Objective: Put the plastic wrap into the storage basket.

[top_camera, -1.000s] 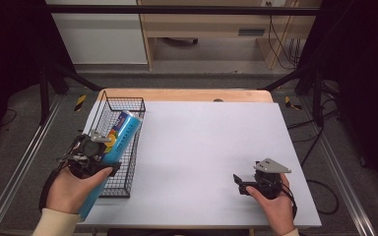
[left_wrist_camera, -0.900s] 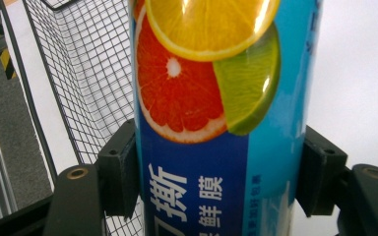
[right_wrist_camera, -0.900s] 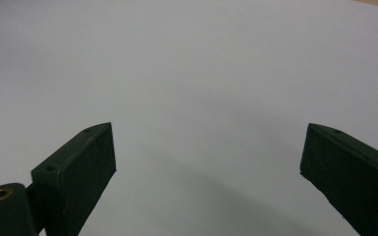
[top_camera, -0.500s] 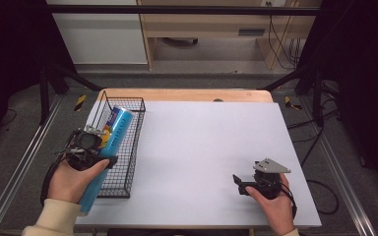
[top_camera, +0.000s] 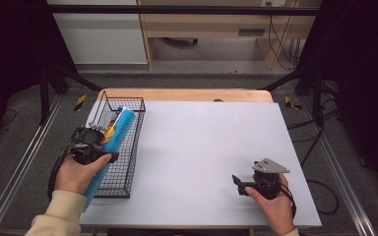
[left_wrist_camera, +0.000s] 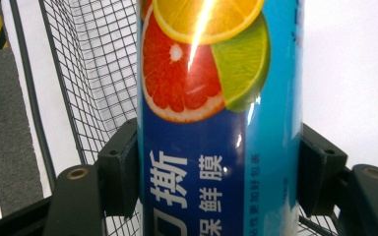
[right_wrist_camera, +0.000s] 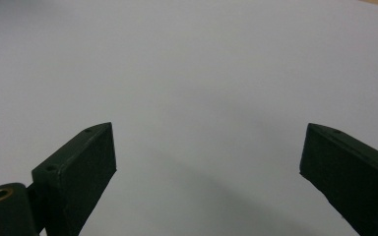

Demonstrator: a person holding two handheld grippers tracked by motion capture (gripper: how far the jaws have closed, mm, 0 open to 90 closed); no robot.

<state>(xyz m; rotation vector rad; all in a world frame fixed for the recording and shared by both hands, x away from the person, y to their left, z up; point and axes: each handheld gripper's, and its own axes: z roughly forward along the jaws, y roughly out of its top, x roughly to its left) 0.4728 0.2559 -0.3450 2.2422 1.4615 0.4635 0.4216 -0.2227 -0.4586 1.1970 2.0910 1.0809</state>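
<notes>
Left tool view reveals citrus slices on the box.

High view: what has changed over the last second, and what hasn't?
The left gripper, clamped on the blue citrus-printed tube throughout, has slid leftward and a little toward the person along the wire basket, carrying the tube with it and turning it more in line with the basket; nothing was picked up or released. The right gripper kept still over the white table, jaws open and empty. The basket has not shifted.
</notes>
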